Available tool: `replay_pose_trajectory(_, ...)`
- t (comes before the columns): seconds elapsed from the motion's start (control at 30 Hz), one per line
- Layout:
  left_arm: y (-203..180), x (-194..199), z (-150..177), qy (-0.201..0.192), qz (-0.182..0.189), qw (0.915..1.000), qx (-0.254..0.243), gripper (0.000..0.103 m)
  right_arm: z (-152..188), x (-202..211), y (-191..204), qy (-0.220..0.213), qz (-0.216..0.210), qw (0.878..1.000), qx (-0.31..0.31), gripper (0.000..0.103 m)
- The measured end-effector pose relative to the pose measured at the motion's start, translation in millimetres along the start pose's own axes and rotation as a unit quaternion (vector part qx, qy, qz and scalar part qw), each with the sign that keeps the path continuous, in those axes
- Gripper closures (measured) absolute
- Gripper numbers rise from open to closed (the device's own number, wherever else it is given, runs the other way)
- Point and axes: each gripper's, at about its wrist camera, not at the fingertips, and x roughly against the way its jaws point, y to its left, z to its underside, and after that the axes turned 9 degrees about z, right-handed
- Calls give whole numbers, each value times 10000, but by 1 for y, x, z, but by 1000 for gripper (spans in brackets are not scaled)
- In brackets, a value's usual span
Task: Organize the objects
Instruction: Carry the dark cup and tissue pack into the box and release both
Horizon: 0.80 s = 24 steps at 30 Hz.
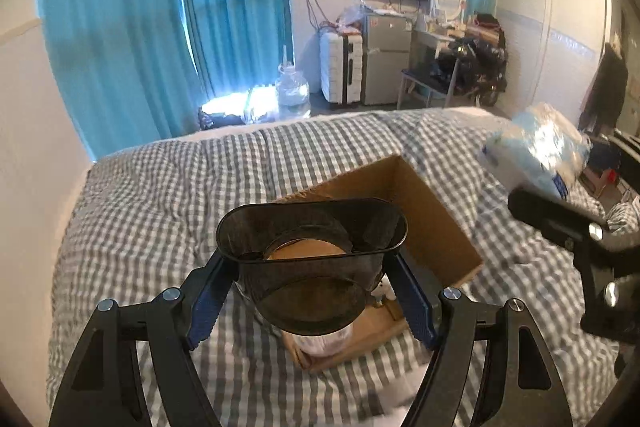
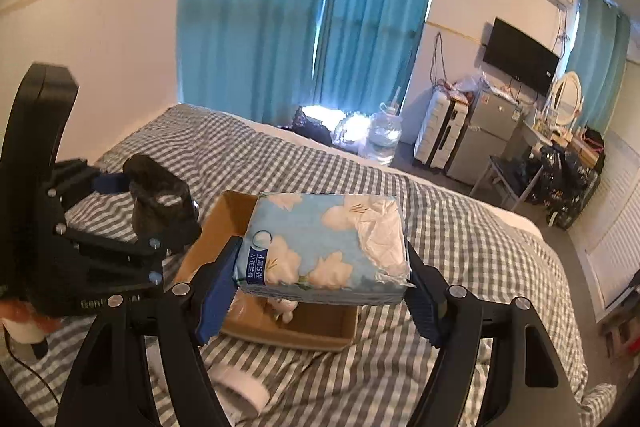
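Observation:
My left gripper is shut on a dark translucent plastic cup-like container, held above the open cardboard box on the bed. The same container and the left gripper show at the left of the right wrist view. My right gripper is shut on a blue soft tissue pack with white flowers, hanging over the box. That pack appears blurred at the right in the left wrist view. A small white item lies inside the box.
The bed has a grey-and-white checked cover. A white object lies on it near me. Beyond the bed stand a water jug, a white suitcase, a small fridge and blue curtains.

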Motion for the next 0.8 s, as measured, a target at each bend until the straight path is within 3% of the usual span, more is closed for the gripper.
replay_pose_trajectory(0.2,9,-62,8,314,94,9995,1,26,-1,-74,-10,329,-127,9989,-305,29)
replay_pose_trajectory(0.37,17,-92,14,395,206,9990,32,26,1,-127,-7,550,-200,9976,-367,29)
replay_pose_trajectory(0.67,21,-115,20,353,606,9975,20,24,20,-162,-6,649,-295,9965,-429,29)
replay_pose_trajectory(0.8,10,-111,20,341,478,9982,-153,7,21,-158,-14,643,-241,9953,-684,25)
